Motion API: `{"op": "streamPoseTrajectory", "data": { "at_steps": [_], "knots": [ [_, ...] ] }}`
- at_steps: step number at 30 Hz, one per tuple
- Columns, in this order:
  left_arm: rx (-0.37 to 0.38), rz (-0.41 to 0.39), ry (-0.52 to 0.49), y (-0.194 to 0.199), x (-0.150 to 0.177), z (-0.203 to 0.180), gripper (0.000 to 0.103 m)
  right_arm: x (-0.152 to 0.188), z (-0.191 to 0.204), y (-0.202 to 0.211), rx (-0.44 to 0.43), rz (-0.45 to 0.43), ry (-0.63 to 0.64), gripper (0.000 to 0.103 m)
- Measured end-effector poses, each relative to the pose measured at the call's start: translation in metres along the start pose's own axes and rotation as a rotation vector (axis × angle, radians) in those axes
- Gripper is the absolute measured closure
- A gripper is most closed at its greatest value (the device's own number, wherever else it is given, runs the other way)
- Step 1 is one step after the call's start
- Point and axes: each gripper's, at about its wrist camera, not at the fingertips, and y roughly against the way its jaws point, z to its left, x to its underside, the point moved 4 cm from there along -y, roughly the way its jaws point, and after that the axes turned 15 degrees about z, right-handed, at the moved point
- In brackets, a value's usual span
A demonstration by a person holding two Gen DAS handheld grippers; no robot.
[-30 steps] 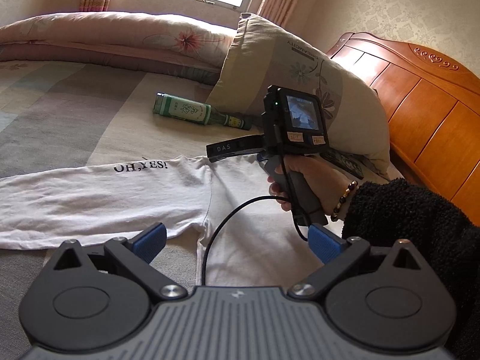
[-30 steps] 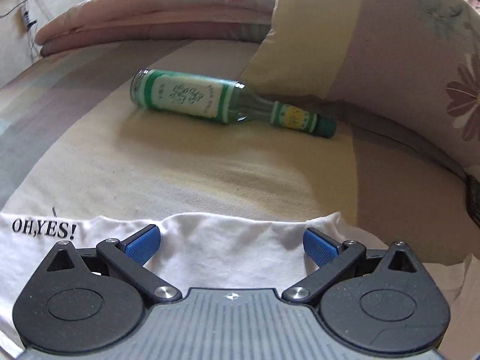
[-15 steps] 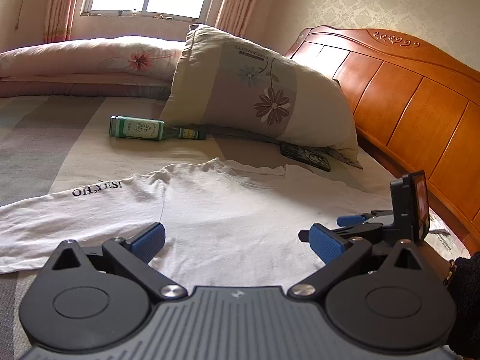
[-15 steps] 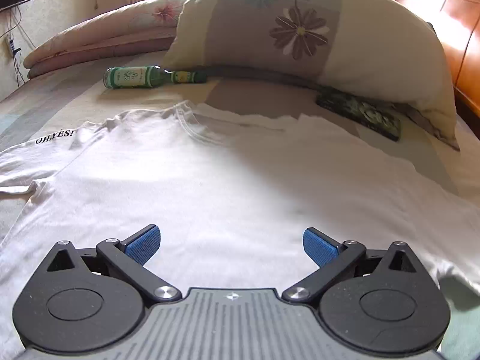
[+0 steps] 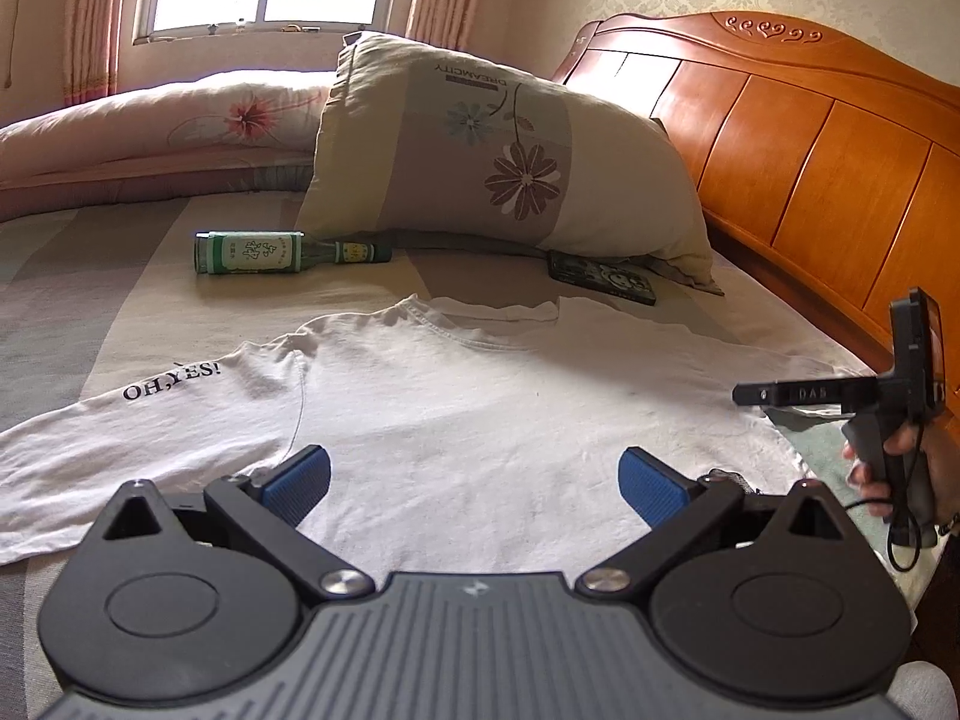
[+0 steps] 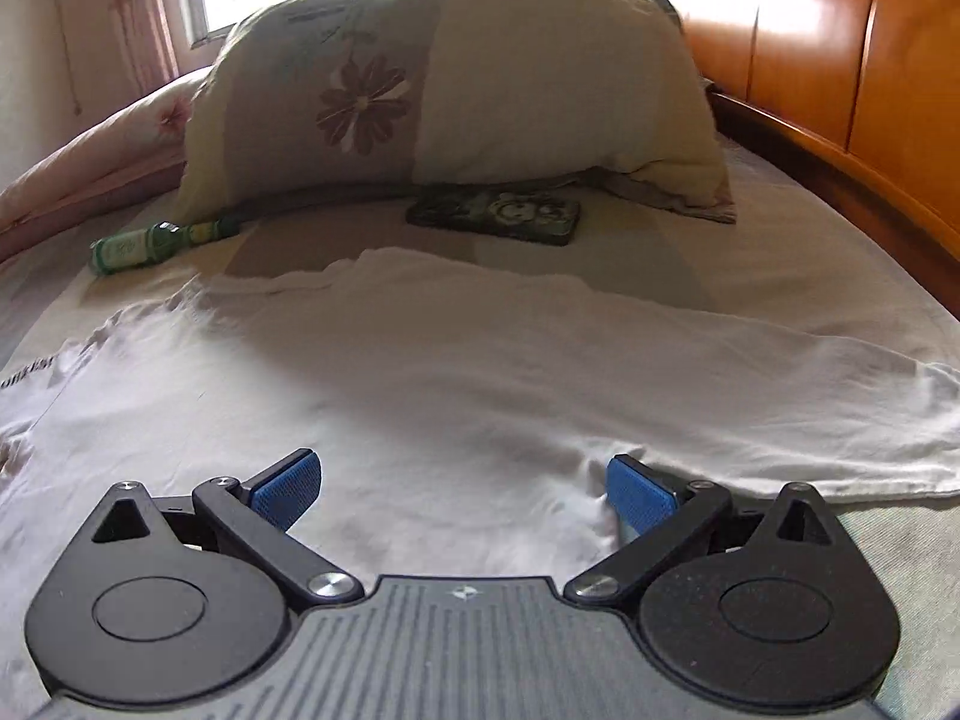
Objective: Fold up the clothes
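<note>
A white long-sleeved shirt (image 5: 480, 396) lies spread flat on the bed, collar toward the pillow, with "OH,YES!" printed on its left sleeve (image 5: 171, 381). My left gripper (image 5: 474, 480) is open and empty, low over the shirt's near part beside the left armpit. My right gripper (image 6: 465, 489) is open and empty, down at the shirt (image 6: 480, 372) where its right sleeve (image 6: 780, 402) joins the body. The right gripper's body also shows in the left wrist view (image 5: 852, 390), at the shirt's right edge.
A green glass bottle (image 5: 270, 252) lies on the striped sheet beyond the shirt. A flowered pillow (image 5: 498, 162) leans at the back, with a dark phone case (image 5: 603, 282) in front of it. A wooden headboard (image 5: 810, 150) runs along the right. A rolled quilt (image 5: 150, 132) lies far left.
The right gripper has swung from the collar, near the bottle, across to the shirt's right sleeve side. The left gripper has turned right and now faces the shirt's body.
</note>
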Motion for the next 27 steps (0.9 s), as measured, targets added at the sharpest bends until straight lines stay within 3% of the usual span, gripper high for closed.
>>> {"op": "streamPoseTrajectory", "data": {
  "at_steps": [3,5,9,12,15,19,24,27],
  "knots": [
    [-0.002,0.0,0.012,0.0,-0.001,0.004,0.001,-0.026,-0.036,-0.021,0.004,0.017,-0.12,0.0],
    [-0.003,0.002,0.014,-0.001,-0.001,0.005,0.001,-0.034,-0.048,-0.032,-0.045,0.034,-0.169,0.0],
    [-0.002,0.007,0.014,-0.003,-0.001,0.005,0.001,-0.035,-0.057,-0.047,-0.108,0.069,-0.237,0.0],
    [-0.003,0.008,0.012,-0.003,-0.001,0.005,0.001,-0.027,-0.062,-0.053,-0.105,0.103,-0.265,0.0],
    [-0.005,0.006,0.02,-0.002,-0.001,0.008,0.001,-0.013,-0.062,-0.048,-0.099,0.11,-0.256,0.0],
    [-0.007,0.003,0.029,-0.001,-0.001,0.011,0.001,-0.012,-0.052,-0.037,-0.057,0.183,-0.19,0.0],
    [-0.01,0.007,0.025,-0.004,-0.002,0.008,0.001,-0.033,-0.028,-0.029,-0.136,0.125,-0.15,0.0],
    [-0.006,0.014,0.01,-0.006,-0.001,0.005,0.001,-0.029,-0.021,-0.041,-0.149,0.17,-0.154,0.0]
  ]
}}
